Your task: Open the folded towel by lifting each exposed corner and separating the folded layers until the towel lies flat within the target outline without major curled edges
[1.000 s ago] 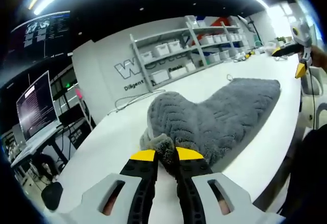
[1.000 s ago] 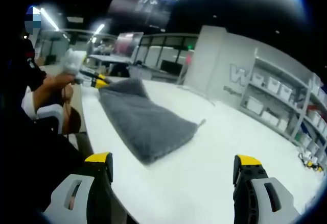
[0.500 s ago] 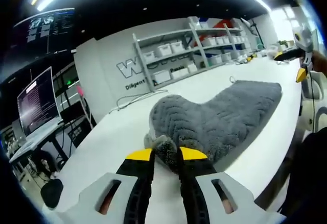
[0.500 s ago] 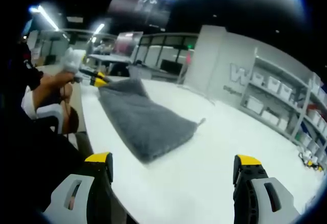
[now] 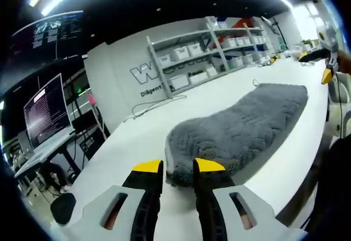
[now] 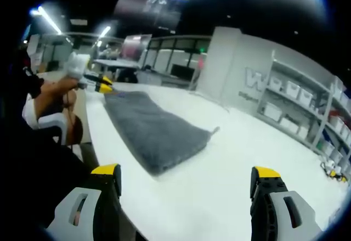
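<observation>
Grey towel (image 5: 241, 128) lying long and low on the white table (image 5: 137, 142), centre to right of the left gripper view; in the right gripper view stretched from upper left toward centre (image 6: 153, 134). Left gripper (image 5: 178, 169) at bottom centre, yellow-tipped jaws close together with the towel's near edge between the tips; cannot tell for certain whether actually pinched. Right gripper (image 6: 186, 178) at the bottom of its own view, jaws wide apart over bare table, holding nothing; also seen at the far right edge of the left gripper view.

White bins (image 5: 181, 53) ranged on wall shelves (image 5: 219, 49) at upper centre; contents not discernible. Cable (image 5: 148, 106) looped on the table behind the towel. Monitor (image 5: 46, 109) at left. Person's hand (image 6: 57, 87) at far left of the right gripper view.
</observation>
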Available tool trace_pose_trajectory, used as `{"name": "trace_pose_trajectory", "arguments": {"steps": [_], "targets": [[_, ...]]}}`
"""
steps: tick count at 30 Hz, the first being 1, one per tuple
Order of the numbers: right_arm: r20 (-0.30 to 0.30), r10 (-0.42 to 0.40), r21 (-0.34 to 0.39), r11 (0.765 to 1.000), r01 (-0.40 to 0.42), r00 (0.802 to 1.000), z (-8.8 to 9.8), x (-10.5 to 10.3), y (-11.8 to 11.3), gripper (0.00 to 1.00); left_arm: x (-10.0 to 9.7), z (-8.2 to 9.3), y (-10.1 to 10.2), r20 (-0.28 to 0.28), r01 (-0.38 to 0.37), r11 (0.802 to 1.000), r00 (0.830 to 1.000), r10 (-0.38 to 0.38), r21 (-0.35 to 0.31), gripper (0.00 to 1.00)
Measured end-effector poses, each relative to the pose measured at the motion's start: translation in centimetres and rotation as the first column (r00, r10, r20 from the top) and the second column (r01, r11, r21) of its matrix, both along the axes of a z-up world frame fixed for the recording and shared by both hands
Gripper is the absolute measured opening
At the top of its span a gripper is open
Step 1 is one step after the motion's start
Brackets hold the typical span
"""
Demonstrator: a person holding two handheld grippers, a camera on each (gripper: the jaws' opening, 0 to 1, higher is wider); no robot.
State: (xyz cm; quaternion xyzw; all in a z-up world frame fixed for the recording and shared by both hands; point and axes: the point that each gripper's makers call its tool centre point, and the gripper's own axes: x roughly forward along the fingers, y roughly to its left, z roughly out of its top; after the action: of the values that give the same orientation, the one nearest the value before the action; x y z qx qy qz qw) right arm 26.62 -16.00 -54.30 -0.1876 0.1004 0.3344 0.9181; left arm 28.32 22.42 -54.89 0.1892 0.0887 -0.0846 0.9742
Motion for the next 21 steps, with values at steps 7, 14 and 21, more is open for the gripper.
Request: {"name": "trace_pose_trajectory", "arguments": {"steps": [7, 14, 21], "targets": [[-0.003, -0.002, 0.005, 1.000, 0.002, 1.000, -0.1, 0.1, -0.1, 0.99, -0.1, -0.6, 0.4, -0.032, -0.015, 1.000, 0.999, 0.015, -0.009, 0.18], [-0.003, -0.004, 0.012, 1.000, 0.004, 1.000, -0.1, 0.4, -0.4, 0.99, -0.2, -1.0, 1.1, -0.052, -0.034, 0.999, 0.998, 0.033, -0.017, 0.15], [-0.004, -0.001, 0.024, 1.000, 0.001, 1.000, -0.1, 0.5, -0.4, 0.96, -0.2, -1.7, 1.3, -0.083, -0.041, 0.999, 0.996, 0.040, -0.012, 0.11]]}}
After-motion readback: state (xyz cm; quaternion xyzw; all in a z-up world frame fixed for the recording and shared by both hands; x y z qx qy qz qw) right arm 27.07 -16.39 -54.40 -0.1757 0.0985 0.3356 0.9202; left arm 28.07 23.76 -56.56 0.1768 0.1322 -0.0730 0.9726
